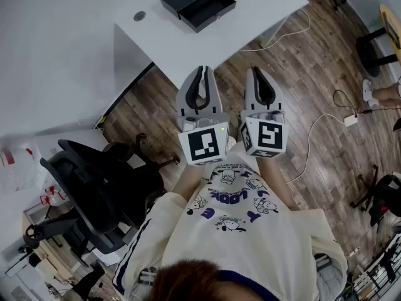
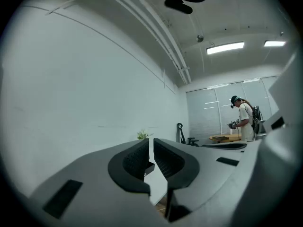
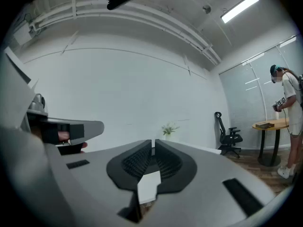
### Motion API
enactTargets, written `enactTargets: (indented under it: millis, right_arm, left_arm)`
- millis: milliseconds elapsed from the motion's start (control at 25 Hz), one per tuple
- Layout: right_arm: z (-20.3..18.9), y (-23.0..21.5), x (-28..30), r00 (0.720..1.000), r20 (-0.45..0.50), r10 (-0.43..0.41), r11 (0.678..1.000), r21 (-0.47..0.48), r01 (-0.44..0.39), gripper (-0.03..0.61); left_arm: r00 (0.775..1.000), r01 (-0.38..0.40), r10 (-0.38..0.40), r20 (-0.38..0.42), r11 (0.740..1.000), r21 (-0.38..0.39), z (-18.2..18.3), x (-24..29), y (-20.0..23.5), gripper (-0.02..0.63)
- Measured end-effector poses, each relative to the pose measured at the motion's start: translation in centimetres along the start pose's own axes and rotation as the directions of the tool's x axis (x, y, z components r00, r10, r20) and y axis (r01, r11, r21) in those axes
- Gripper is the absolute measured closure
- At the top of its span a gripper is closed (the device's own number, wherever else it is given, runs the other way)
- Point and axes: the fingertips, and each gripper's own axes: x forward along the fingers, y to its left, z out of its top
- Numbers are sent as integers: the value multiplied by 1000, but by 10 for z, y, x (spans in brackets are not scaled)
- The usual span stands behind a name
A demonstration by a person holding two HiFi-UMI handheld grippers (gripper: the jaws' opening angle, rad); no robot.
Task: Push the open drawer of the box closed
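Note:
The black box sits on the white table at the top of the head view, with its shallow drawer pulled out to the lower right. My two grippers are held level and side by side in front of the table's near corner, over the wooden floor. The left gripper and the right gripper are both shut with nothing between their jaws. They are a good way short of the box. In the left gripper view the gripper shows only a thin slit; in the right gripper view the gripper shows the same.
A black office chair stands at my left. Cables and a plug lie on the wooden floor at the right. Far across the room a person stands by a round table, near another chair.

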Motion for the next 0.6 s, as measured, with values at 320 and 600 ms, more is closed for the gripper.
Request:
enactTargets:
  millis: [320, 600]
  right_arm:
    - [-2, -2, 4, 1000, -8, 4, 1000, 10, -4, 537]
    - [-5, -2, 22, 1000, -7, 7, 999, 37, -7, 537]
  left_arm:
    - [1000, -1, 1, -5, 1000, 0, -1, 3, -2, 574]
    - [1000, -10, 10, -17, 1000, -6, -5, 17, 8, 574]
